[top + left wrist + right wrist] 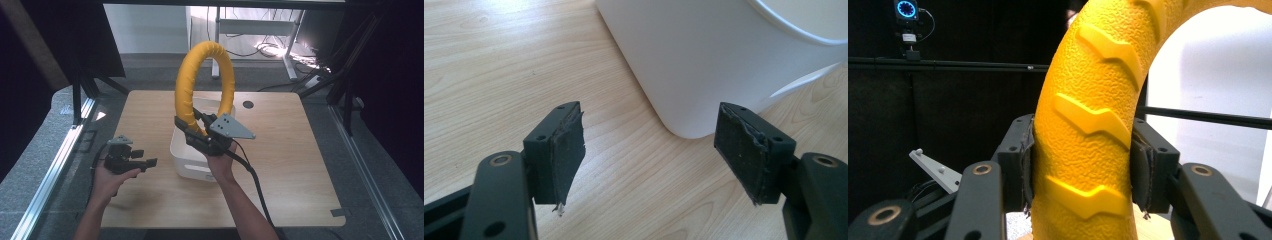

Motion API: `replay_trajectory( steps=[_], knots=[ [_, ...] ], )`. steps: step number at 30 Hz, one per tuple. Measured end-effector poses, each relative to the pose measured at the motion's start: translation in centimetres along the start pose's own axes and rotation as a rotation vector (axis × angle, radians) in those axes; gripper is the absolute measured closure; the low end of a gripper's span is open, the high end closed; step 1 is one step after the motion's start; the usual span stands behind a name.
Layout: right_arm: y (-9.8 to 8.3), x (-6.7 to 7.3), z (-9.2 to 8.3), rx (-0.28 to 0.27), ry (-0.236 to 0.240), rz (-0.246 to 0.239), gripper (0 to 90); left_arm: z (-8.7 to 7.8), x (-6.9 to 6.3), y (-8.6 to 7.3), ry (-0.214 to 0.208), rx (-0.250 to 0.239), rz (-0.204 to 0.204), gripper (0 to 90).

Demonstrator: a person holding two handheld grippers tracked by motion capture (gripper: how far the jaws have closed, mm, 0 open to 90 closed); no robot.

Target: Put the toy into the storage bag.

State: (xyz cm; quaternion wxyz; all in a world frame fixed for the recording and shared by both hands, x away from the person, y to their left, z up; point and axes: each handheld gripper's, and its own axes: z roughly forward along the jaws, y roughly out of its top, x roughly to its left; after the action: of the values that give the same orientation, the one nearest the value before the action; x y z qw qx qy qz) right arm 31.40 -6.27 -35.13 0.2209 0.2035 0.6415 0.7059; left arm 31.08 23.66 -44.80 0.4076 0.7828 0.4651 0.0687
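Observation:
A big yellow ring with raised tread ribs (203,80) stands upright above the white bin (188,155) in the middle of the table. My right gripper (197,131) is shut on the ring's lower left part; in the right gripper view both pads press the yellow ring (1088,145) from either side. The ring's lower right end dips towards the bin. My left gripper (145,158) hovers left of the bin, jaws open and nothing between them. In the left gripper view its pads (569,150) frame the bin's rounded corner (694,65) just ahead.
The wooden table (290,165) has a dark round hole (248,104) at its back right. Black frame posts stand at the table's back corners, and metal rails run along both sides. A white desk with cables stands on the floor beyond.

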Motion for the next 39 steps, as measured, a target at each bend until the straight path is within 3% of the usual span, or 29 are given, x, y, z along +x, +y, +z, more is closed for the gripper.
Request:
replay_trajectory(
  steps=[8,13,17,21,22,27,31,33,39],
  knots=[
    [-0.2,0.1,0.2,0.007,0.006,0.006,50.9,-0.2,-0.1,0.3,0.003,0.001,0.006,28.4],
    [-0.3,0.1,0.3,0.009,0.001,0.003,50.9,-1.3,-0.2,1.6,0.008,-0.019,0.017,28.3],
    [-0.5,0.1,0.3,0.009,-0.003,0.005,50.9,-3.0,-0.7,3.6,0.01,-0.051,0.038,27.8],
    [-0.7,0.1,0.5,0.011,-0.004,0.009,50.9,-5.6,-1.4,6.9,-0.047,-0.12,0.029,28.0],
    [-0.7,0.1,0.5,0.011,-0.004,0.009,50.9,-5.6,-1.4,6.9,-0.047,-0.12,0.029,27.9],
    [-0.8,0.2,0.5,0.01,-0.004,0.016,50.9,-8.0,-2.1,10.3,-0.085,-0.155,0.025,27.9],
    [-1.1,0.3,0.6,0.014,-0.006,0.018,50.9,-9.3,-3.1,13.1,-0.074,-0.163,0.047,27.8],
    [-1.1,0.3,0.7,0.013,-0.006,0.013,50.8,-9.5,-3.4,13.7,-0.075,-0.163,0.056,27.8],
    [-1.3,0.3,0.7,0.02,-0.009,0.022,50.9,-9.7,-4.5,15.9,-0.139,-0.148,0.078,27.2]
  ],
)
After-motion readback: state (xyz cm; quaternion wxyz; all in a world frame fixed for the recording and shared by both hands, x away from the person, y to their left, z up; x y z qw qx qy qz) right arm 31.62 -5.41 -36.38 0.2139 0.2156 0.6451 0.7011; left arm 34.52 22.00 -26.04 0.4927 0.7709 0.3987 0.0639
